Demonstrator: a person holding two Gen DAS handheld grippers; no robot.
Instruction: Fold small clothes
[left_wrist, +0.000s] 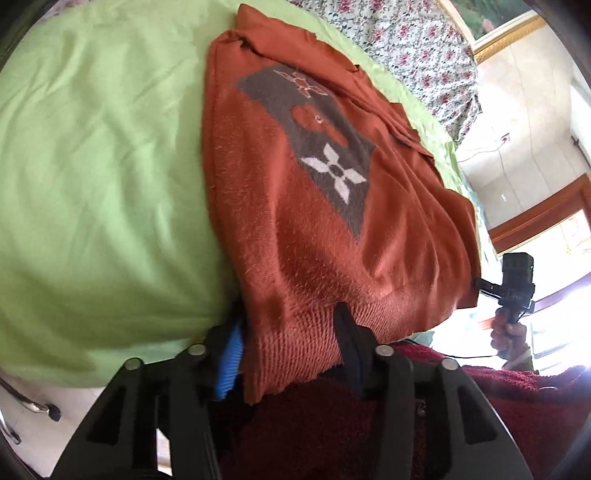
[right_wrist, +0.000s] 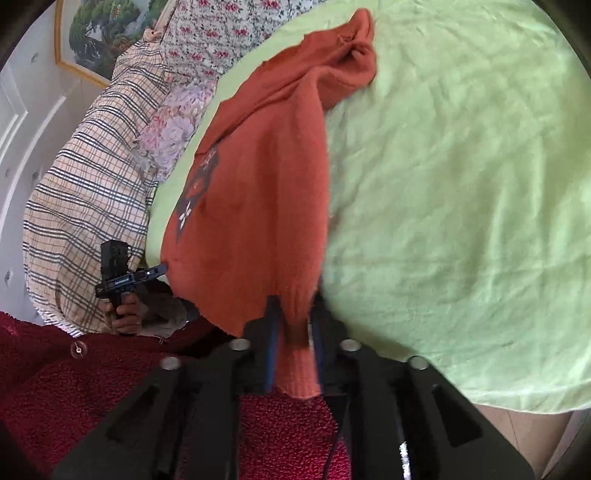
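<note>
A small rust-orange knit sweater with a grey patch and a white flower motif lies stretched over the light green sheet. My left gripper is shut on the sweater's ribbed hem at one corner. My right gripper is shut on the ribbed hem at the other corner; the sweater runs away from it, with its far end bunched near the top. Each view shows the other gripper at the hem's far corner: the right gripper and the left gripper.
The green sheet covers a bed. Floral fabric and a plaid cloth lie at the bed's far side. A framed picture hangs on the wall. The person's dark red fleece sleeve is close below.
</note>
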